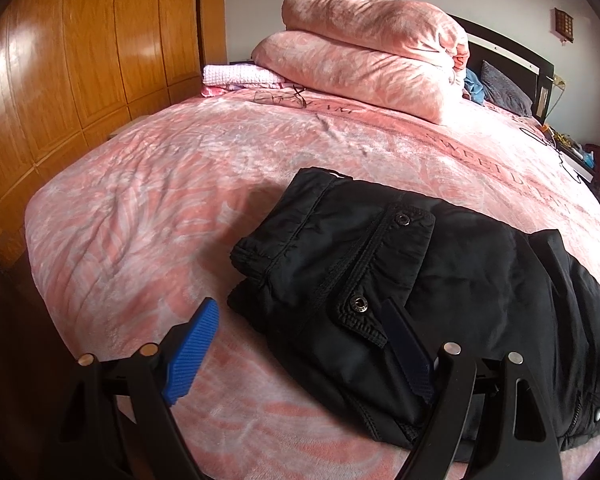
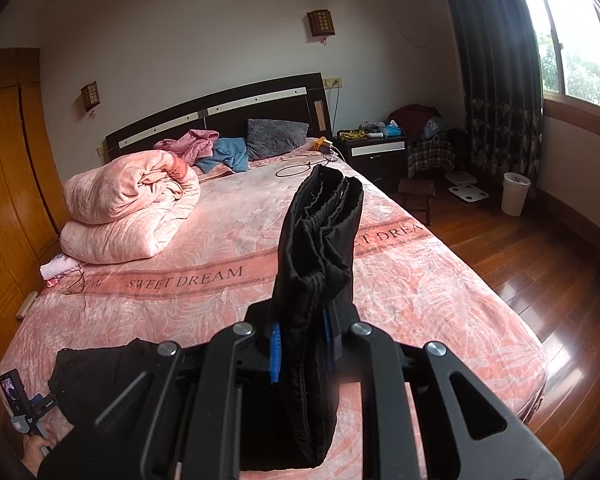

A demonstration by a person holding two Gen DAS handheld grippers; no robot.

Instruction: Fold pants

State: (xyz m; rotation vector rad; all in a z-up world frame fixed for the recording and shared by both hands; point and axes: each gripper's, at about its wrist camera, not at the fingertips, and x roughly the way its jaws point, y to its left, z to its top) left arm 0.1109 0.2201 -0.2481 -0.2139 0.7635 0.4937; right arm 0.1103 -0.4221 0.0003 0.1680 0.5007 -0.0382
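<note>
Black pants (image 1: 380,272) lie partly folded on the pink bed (image 1: 140,208), with snap buttons showing on top. My left gripper (image 1: 300,344) is open: its left blue finger (image 1: 192,352) hangs over the bedspread, its right finger (image 1: 408,352) rests on the pants' edge. My right gripper (image 2: 300,340) is shut on a bunched end of the pants (image 2: 320,248) and holds it upright above the bed (image 2: 180,308). The rest of the pants (image 2: 108,372) lies at the lower left of the right wrist view, beside the left gripper's handle (image 2: 24,408).
A rolled pink quilt (image 1: 364,52) sits at the head of the bed, with glasses (image 1: 280,96) and a pink cloth (image 1: 240,74) near it. A wooden wardrobe (image 1: 80,60) stands to the left. A nightstand (image 2: 372,148), stool (image 2: 418,194), bin (image 2: 516,194) and wood floor lie right.
</note>
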